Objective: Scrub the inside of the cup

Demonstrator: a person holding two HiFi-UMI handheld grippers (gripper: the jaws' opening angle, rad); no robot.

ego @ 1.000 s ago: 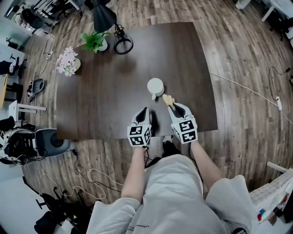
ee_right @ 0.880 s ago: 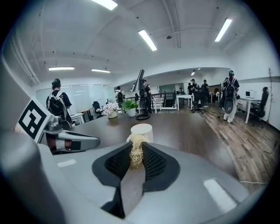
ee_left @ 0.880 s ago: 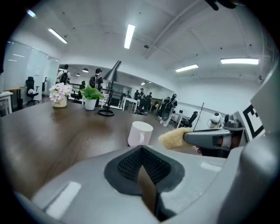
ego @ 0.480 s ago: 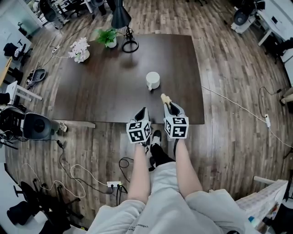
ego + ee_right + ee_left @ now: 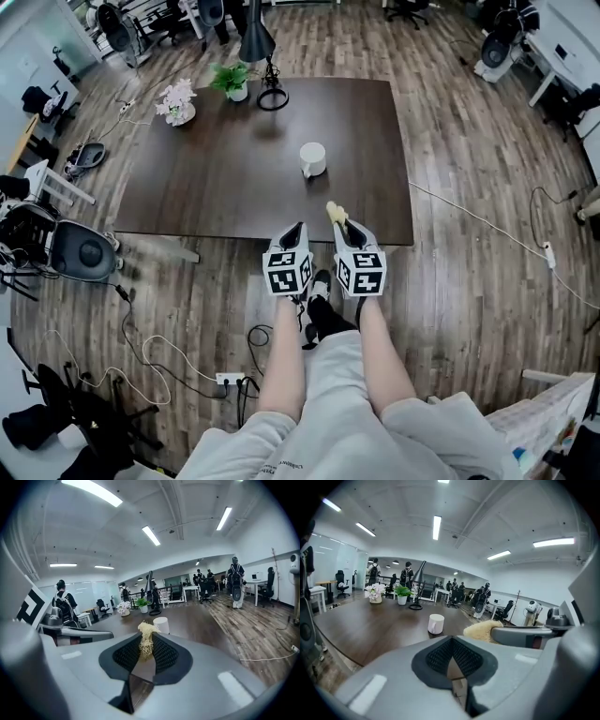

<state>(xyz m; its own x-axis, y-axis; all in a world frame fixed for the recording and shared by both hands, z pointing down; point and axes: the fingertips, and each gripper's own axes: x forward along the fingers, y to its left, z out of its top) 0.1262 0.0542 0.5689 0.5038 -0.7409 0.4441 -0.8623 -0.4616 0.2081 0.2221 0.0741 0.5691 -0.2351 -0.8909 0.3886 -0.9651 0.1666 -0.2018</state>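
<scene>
A white cup (image 5: 312, 158) stands upright on the dark wooden table (image 5: 216, 178), right of centre; it also shows as the cup (image 5: 436, 623) and the cup (image 5: 161, 624). My right gripper (image 5: 342, 223) is shut on a pale yellow fibrous scrubber (image 5: 334, 210), whose tuft pokes out past the jaws as the scrubber (image 5: 146, 639). My left gripper (image 5: 298, 228) is shut with nothing between its jaws. Both grippers hang side by side at the table's near edge, well short of the cup. The cup's inside is hidden.
At the table's far edge stand a flower vase (image 5: 177, 101), a potted plant (image 5: 234, 81) and a black desk lamp (image 5: 261, 49). Cables (image 5: 178, 352) lie on the wood floor. Office chairs and several people are in the background.
The person has stepped back from the table. Both grippers moved from over the tabletop to its near edge, farther from the cup. The right gripper still holds the scrubber.
</scene>
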